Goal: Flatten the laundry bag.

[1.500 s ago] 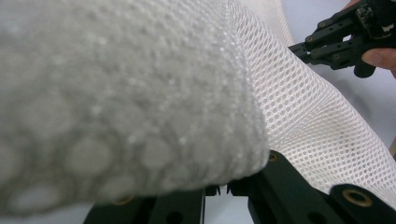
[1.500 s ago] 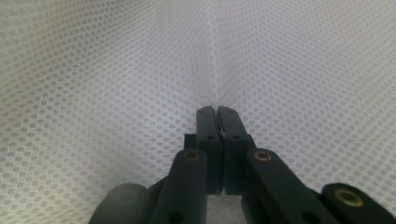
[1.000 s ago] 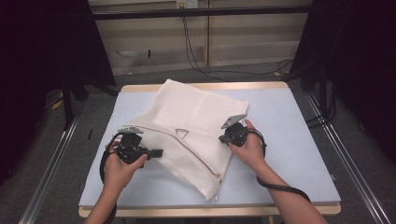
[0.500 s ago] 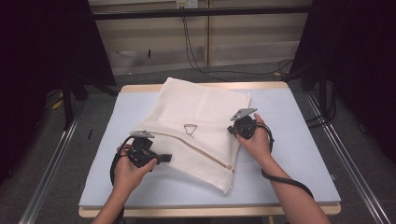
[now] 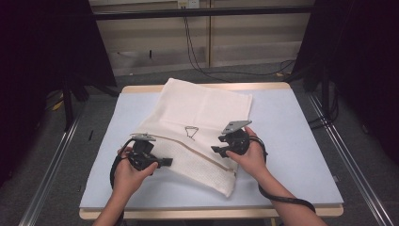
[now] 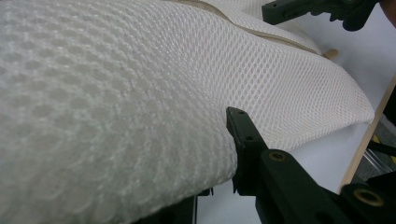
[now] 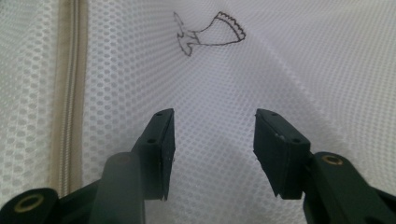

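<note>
High view: left gripper [image 5: 162,162] clamps the mesh laundry bag [image 5: 197,134] flat on the counter [image 5: 291,141] to anchor it, while right gripper [image 5: 216,150], jaws just parted with nothing between, hovers over it.

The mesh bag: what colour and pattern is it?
The mesh bag is white with a fine honeycomb weave and a beige zip; clearest in the right gripper view.

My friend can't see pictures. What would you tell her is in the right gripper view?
Two black jaws stand apart, empty, over a white mesh bag. A beige zipper runs down the bag's left side, and a small dark wire hook lies on the mesh farther up.
</note>
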Motion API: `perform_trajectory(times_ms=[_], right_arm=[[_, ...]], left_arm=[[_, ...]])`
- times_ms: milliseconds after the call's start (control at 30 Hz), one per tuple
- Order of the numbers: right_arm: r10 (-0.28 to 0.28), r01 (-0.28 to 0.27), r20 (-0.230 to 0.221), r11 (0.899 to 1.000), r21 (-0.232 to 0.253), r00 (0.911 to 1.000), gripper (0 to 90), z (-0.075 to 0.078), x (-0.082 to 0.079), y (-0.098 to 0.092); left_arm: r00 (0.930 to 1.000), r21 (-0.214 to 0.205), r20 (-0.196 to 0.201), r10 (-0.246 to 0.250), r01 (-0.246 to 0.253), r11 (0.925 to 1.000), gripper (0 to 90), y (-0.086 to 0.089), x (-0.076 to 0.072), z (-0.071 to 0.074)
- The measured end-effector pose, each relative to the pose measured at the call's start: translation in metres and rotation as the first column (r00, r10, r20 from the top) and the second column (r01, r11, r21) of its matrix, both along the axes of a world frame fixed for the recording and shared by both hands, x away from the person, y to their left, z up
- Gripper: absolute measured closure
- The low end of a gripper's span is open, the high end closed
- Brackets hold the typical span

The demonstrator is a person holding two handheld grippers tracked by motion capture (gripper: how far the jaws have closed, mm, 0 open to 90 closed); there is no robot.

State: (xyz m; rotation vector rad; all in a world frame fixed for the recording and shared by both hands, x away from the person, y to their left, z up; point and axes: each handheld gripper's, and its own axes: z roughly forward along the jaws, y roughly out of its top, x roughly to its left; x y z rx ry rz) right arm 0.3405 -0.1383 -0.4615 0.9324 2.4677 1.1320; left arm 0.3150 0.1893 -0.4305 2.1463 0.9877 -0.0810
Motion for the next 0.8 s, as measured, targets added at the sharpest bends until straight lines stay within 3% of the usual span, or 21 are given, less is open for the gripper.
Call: perform_trajectory(times_ms=[100, 267, 467, 567, 733, 800], right_arm=[[0.004, -0.004, -0.007, 1.0, 0.019, 1.0, 48.0, -0.002, -0.003, 0.001], [0.009, -0.009, -0.012, 0.999, 0.031, 0.9999, 45.4, -0.002, -0.005, 0.004], [0.022, -0.021, -0.027, 0.998, 0.051, 0.9994, 40.7, -0.006, -0.006, 0.01], [0.032, -0.03, -0.03, 0.998, 0.064, 0.9991, 38.7, -0.004, -0.008, 0.016], [0.081, -0.077, -0.04, 0.992, 0.105, 0.9959, 33.3, 0.002, -0.015, 0.037], [0.103, -0.099, -0.042, 0.991, 0.095, 0.9938, 32.4, 0.002, -0.018, 0.048]], left_arm=[[0.9999, 0.014, 0.009, 0.013, -0.013, 0.9998, 75.5, 0.004, -0.001, 0.001], [0.999, 0.044, 0.023, 0.038, -0.039, 0.9983, 54.5, 0.017, 0.0, 0.004], [0.9969, 0.07, 0.046, 0.063, -0.066, 0.9953, 35.9, 0.035, 0.002, 0.007], [0.9952, 0.092, 0.063, 0.074, -0.08, 0.9926, 31.1, 0.04, 0.003, 0.007], [0.9946, 0.091, 0.062, 0.083, -0.088, 0.992, 29.1, 0.047, 0.003, 0.005], [0.9942, 0.097, 0.059, 0.09, -0.095, 0.9907, 28.3, 0.05, 0.002, 0.003]])
